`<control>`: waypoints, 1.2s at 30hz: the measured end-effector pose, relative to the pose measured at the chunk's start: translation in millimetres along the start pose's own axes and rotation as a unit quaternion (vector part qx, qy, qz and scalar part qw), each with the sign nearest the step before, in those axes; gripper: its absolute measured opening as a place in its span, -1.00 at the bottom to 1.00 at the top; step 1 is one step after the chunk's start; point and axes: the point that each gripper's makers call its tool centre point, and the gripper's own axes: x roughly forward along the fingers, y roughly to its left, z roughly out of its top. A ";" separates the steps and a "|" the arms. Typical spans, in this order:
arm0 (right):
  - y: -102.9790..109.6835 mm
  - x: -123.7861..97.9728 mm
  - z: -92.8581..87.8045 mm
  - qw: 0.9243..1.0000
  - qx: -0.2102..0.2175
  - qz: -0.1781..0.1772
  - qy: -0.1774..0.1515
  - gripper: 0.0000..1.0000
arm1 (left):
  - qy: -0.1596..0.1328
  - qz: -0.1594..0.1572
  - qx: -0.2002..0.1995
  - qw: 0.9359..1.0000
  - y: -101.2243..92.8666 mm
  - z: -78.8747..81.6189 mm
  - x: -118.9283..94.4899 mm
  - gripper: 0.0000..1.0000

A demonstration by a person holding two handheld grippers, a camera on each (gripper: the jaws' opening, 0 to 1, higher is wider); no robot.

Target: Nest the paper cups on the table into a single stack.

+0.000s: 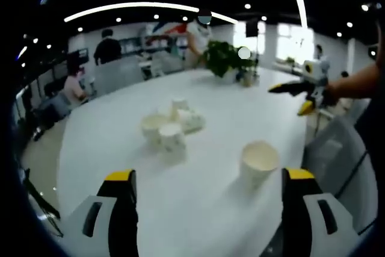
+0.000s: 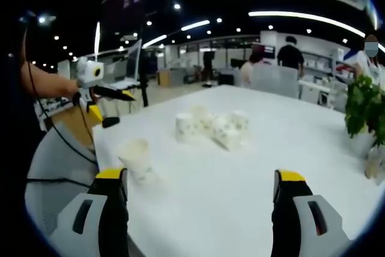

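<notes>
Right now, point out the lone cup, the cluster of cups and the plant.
Lone cup [image 1: 258,162], left gripper view, on its side wall.
Cluster of cups [image 2: 212,127], right gripper view, on a middle cup.
Plant [image 1: 222,57], left gripper view, on its leaves.

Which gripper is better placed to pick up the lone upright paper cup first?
Left, probably. In the left gripper view the lone paper cup stands just ahead of the open left gripper, near its right jaw. In the right gripper view the right gripper is also open, but that cup sits off by its left jaw.
</notes>
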 end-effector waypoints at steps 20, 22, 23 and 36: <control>-2.7 -2.3 -6.2 1.000 0.003 -0.012 0.004 1.00 | -0.009 0.013 -0.018 1.000 -7.7 -20.1 -2.5 1.00; -2.4 -1.9 -6.0 1.000 0.002 -0.012 0.004 1.00 | -0.011 0.013 -0.025 1.000 -7.3 -19.6 -2.3 1.00; -2.3 -1.7 -6.0 1.000 0.002 -0.012 0.004 1.00 | -0.012 0.014 -0.025 1.000 -6.9 -19.1 -2.5 1.00; 1.9 3.6 -7.6 0.999 -0.024 0.005 0.042 0.97 | -0.020 0.023 -0.020 0.999 -3.5 -12.1 -5.5 1.00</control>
